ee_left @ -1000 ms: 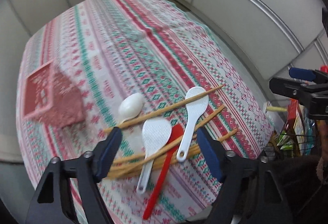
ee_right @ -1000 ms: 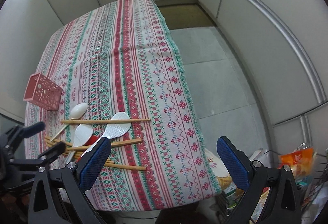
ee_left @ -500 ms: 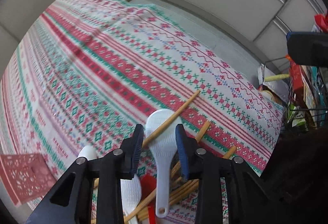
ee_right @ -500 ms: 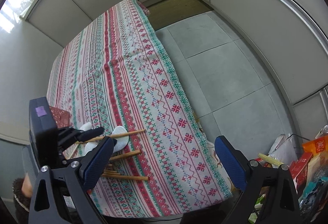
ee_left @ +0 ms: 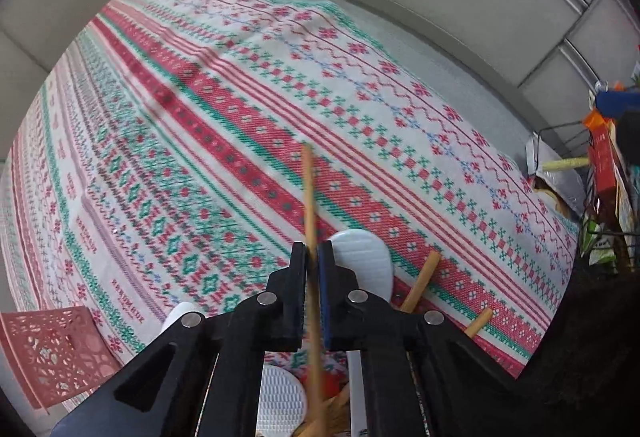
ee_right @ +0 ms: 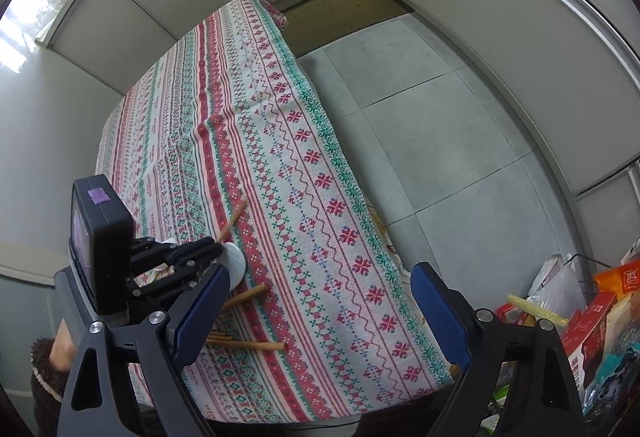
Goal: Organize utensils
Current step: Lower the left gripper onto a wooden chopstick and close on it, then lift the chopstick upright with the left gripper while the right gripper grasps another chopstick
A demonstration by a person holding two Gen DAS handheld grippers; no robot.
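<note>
We are working over a long surface [ee_right: 256, 141] draped in a patterned red, green and white cloth, with the utensil pile lying near its close end. The pink perforated basket [ee_left: 48, 357] is sitting at the near left corner, well apart from the pile, and as far as we can see it is holding nothing, though only part of it is showing. Our left tongs [ee_left: 313, 257] are clamping shut on a single wooden chopstick [ee_left: 308, 189], which is jutting forward past the tips above the cloth. Our right tongs [ee_right: 320, 313] are hanging wide and slowly narrowing over the cloth's edge, with nothing between them. Beneath the left tongs, the white rice paddle [ee_left: 362, 261], another textured white paddle [ee_left: 280, 401] and more loose chopsticks [ee_right: 248, 295] are lying crossed. The risk, we judge, is that the thin stick is pinched off-centre and may pivot or slip while travelling to the basket, or drag its neighbours toward the edge.
</note>
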